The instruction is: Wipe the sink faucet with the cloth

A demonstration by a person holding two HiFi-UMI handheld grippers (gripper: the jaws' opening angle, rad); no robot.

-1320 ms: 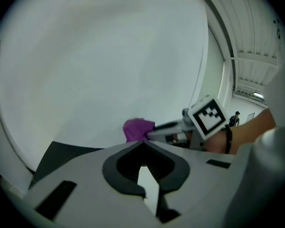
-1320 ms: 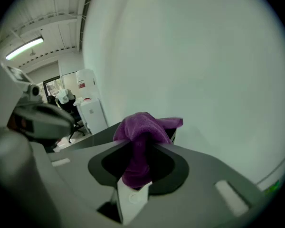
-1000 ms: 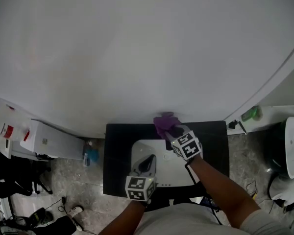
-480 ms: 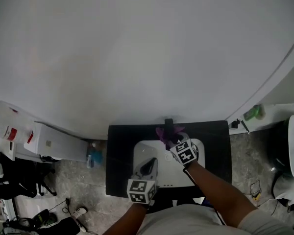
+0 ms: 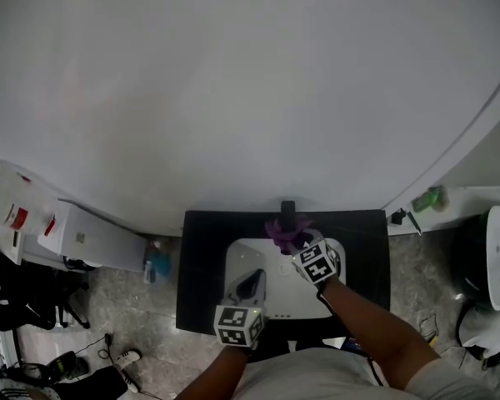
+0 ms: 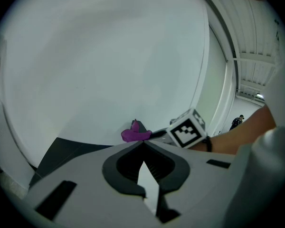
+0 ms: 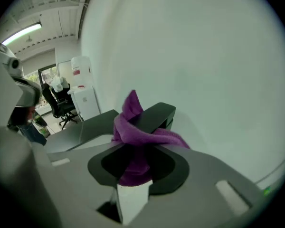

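A black faucet (image 5: 287, 212) rises at the back of the white sink (image 5: 237, 261), set in a black counter (image 5: 200, 257). My right gripper (image 5: 293, 243) is shut on a purple cloth (image 5: 281, 231), which is draped against the faucet's front. In the right gripper view the purple cloth (image 7: 137, 134) wraps the black faucet spout (image 7: 154, 115) just past the jaws. My left gripper (image 5: 250, 283) hovers over the sink's left half, shut and holding nothing. The left gripper view shows the cloth (image 6: 135, 134) and the right gripper's marker cube (image 6: 187, 129) ahead.
A large white wall (image 5: 250, 82) fills the space behind the counter. White boxes (image 5: 83, 240) and a blue bottle (image 5: 157, 265) sit on the floor to the left. A white shelf with a green object (image 5: 429, 198) stands to the right.
My right gripper has drawn the cloth back toward me and slightly right, off the top of the faucet, so the black faucet top now shows. The left gripper has stayed still.
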